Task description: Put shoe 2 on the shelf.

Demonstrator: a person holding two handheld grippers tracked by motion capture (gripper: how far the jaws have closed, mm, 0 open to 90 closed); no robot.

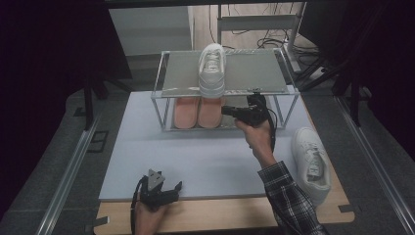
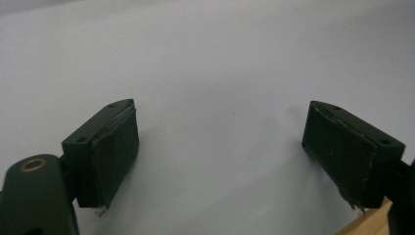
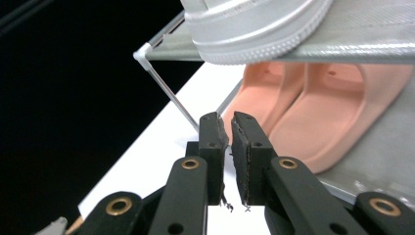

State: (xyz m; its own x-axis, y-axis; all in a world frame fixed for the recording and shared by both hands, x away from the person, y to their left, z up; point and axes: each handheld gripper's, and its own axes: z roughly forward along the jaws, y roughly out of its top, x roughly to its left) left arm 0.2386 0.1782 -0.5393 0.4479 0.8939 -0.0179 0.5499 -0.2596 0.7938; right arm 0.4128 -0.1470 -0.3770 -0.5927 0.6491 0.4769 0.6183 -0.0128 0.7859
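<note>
We are part-way through putting shoes on the rack [image 1: 159, 93]: one white sneaker [image 1: 212, 68] stands on the top shelf, its toe overhanging the front edge, while a pair of pink slippers [image 1: 198, 111] lies on the lower shelf. Our right gripper [image 1: 226, 110] sits at the rack's front, level with that lower shelf, its jaws almost together with only a thin gap and nothing between them. Our left gripper [image 1: 177, 186] rests near the counter's [image 1: 195, 156] near edge, jaws spread wide and empty over the white surface. The second white sneaker [image 1: 311, 162] lies on the counter to our right, well apart from the rack, partly over the mat's right edge. We judge the next move is to draw the right gripper back, clear of the frame post and the shelf above, then open wide for that sneaker. The counter between rack and sneaker gives free room.
</note>
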